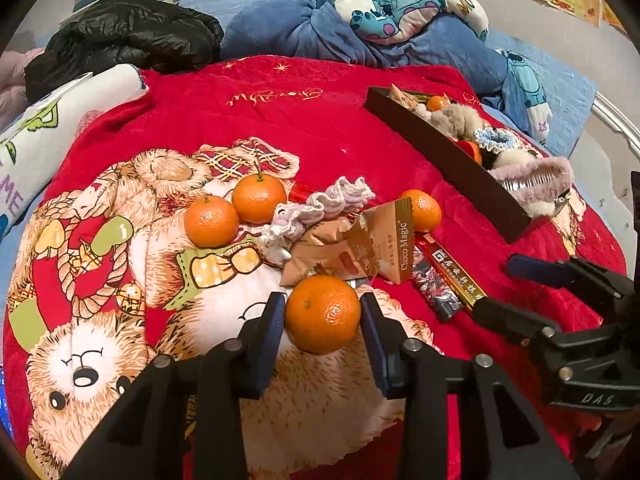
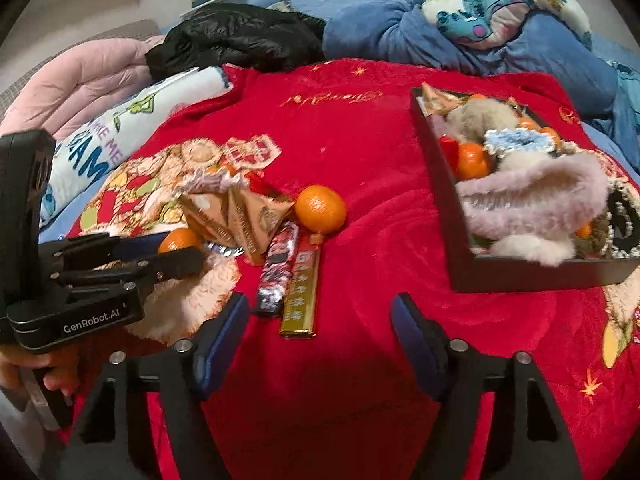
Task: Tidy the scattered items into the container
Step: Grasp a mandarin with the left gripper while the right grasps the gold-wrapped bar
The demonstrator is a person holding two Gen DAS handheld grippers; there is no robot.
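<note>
My left gripper (image 1: 323, 314) is shut on a tangerine (image 1: 322, 313), its pads touching both sides; it also shows in the right wrist view (image 2: 178, 240). Two tangerines (image 1: 211, 221) (image 1: 259, 199) lie behind it, one more (image 1: 423, 210) to the right. A crocheted scrunchie (image 1: 320, 208), tan snack packets (image 1: 360, 246) and two snack bars (image 2: 298, 280) lie scattered on the red blanket. The black box (image 2: 516, 272) at right holds fluffy hair clips and tangerines. My right gripper (image 2: 320, 320) is open and empty above the blanket, near the bars.
A black jacket (image 1: 124, 36), blue bedding (image 1: 320, 28) and a printed pillow (image 1: 48, 128) lie around the red blanket (image 1: 312, 120). A wall and bed rail (image 1: 616, 120) are at right.
</note>
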